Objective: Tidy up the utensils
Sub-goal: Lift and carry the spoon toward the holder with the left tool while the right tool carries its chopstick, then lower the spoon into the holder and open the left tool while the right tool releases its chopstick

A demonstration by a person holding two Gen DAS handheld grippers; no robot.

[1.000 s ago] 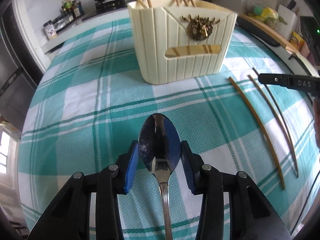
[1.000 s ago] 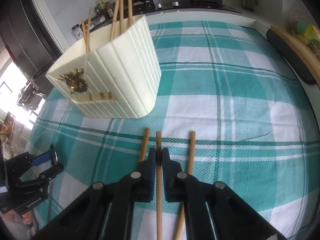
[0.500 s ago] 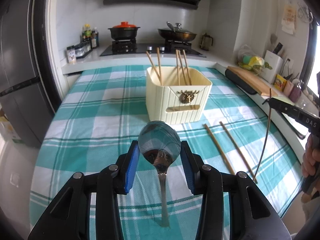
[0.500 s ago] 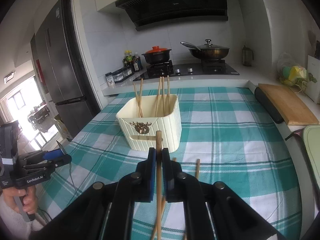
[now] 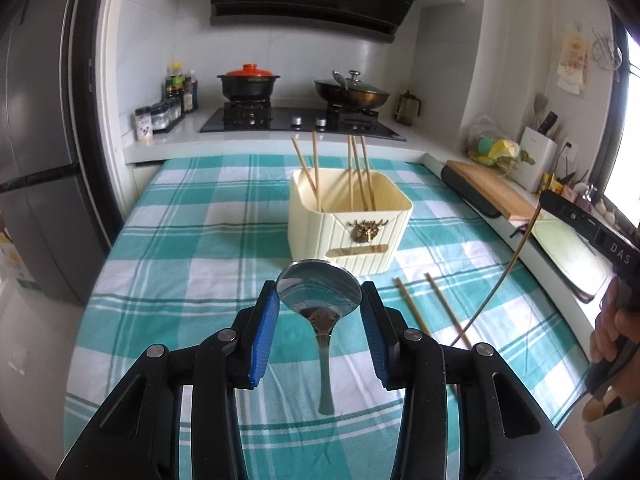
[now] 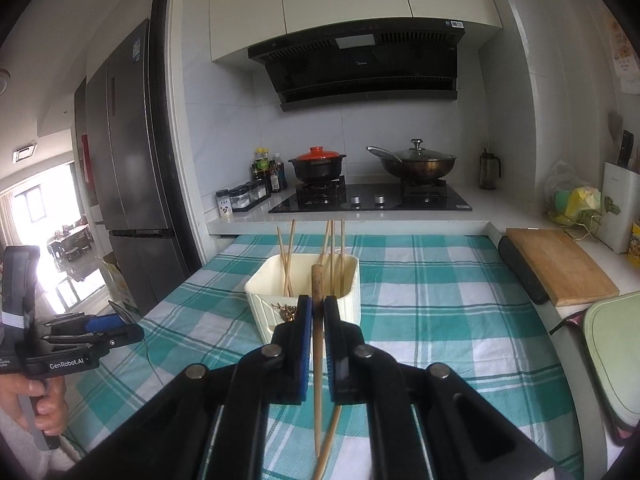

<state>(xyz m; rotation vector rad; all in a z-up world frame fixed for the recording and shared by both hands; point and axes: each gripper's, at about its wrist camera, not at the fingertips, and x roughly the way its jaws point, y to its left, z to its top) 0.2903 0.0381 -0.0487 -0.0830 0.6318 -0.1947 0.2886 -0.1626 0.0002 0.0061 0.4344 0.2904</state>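
— Where are your tools relative to the cream ribbed holder (image 5: 349, 226)?

— Both raised in front of it. My left gripper (image 5: 319, 308) pinches a polished steel spoon (image 5: 319, 296) by its bowl, handle hanging down.

— And the right?

— My right gripper (image 6: 318, 316) clamps one thin wooden chopstick (image 6: 317, 344), blunt end up. Two more chopsticks (image 5: 432, 312) lie on the checked cloth (image 5: 192, 248), right of the holder.

A table (image 5: 168, 264) covered in a teal-and-white checked cloth carries a cream utensil holder (image 5: 348, 236) and two loose chopsticks (image 5: 444, 304) beside it.
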